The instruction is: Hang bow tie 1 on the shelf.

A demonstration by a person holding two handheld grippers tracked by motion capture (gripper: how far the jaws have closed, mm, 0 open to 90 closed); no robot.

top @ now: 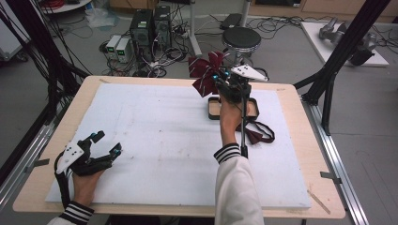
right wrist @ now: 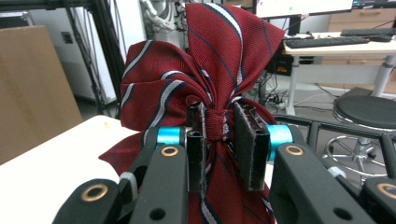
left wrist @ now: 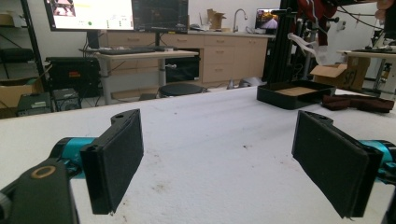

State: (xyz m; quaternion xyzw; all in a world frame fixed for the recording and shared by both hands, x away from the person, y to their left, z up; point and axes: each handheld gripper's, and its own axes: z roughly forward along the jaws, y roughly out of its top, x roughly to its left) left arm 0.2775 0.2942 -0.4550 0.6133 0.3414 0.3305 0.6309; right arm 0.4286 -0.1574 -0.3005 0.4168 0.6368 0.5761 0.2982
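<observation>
A dark red striped bow tie [top: 205,70] [right wrist: 205,84] hangs in the air above the table's far edge. My right gripper [top: 220,80] [right wrist: 219,140] is shut on its centre knot, the two black pads pressing the knot from both sides. Its strap [top: 257,132] trails down onto the white mat by a black tray [top: 256,108] [left wrist: 275,95] with a brown floor. My left gripper [top: 107,143] [left wrist: 217,158] rests low at the mat's near left, wide open, nothing between its pads [left wrist: 116,158].
The white mat [top: 159,136] covers most of the wooden table [top: 305,140]. A black stool [top: 241,38] and computer towers [top: 150,26] stand on the floor beyond the far edge. Black frame posts [top: 338,56] rise at the right.
</observation>
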